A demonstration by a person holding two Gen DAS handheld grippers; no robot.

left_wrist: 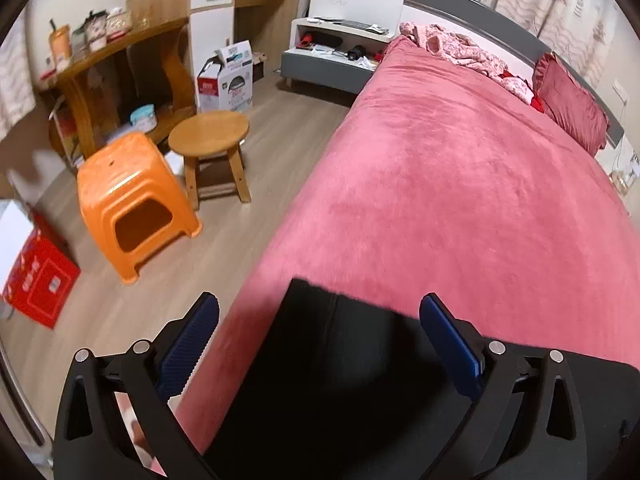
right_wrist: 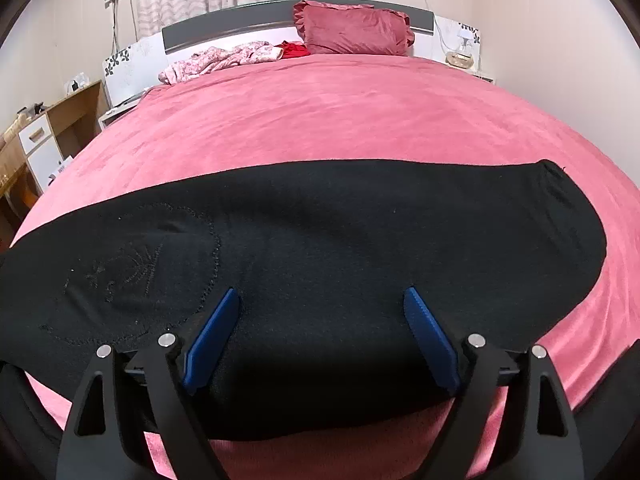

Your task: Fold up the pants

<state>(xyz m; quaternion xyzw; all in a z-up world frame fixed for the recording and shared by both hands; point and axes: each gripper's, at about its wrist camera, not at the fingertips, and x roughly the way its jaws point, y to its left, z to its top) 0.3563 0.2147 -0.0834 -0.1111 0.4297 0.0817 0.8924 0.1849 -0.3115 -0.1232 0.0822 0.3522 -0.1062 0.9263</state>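
Note:
Black pants [right_wrist: 320, 248] lie flat across the near part of a bed with a pink cover [right_wrist: 320, 112], lengthwise from left to right, with a stitched pocket at the left. My right gripper [right_wrist: 322, 300] is open and empty, hovering over the pants' middle near their front edge. In the left wrist view one end of the pants [left_wrist: 340, 360] lies at the bed's left edge. My left gripper [left_wrist: 320, 312] is open, its blue pads on either side of that end, above it.
A pillow [right_wrist: 354, 28] and crumpled pink clothes [right_wrist: 224, 60] lie at the headboard. Left of the bed on the floor stand an orange plastic stool [left_wrist: 132, 204], a round wooden stool [left_wrist: 210, 136], a red box [left_wrist: 38, 280] and a wooden desk [left_wrist: 120, 64].

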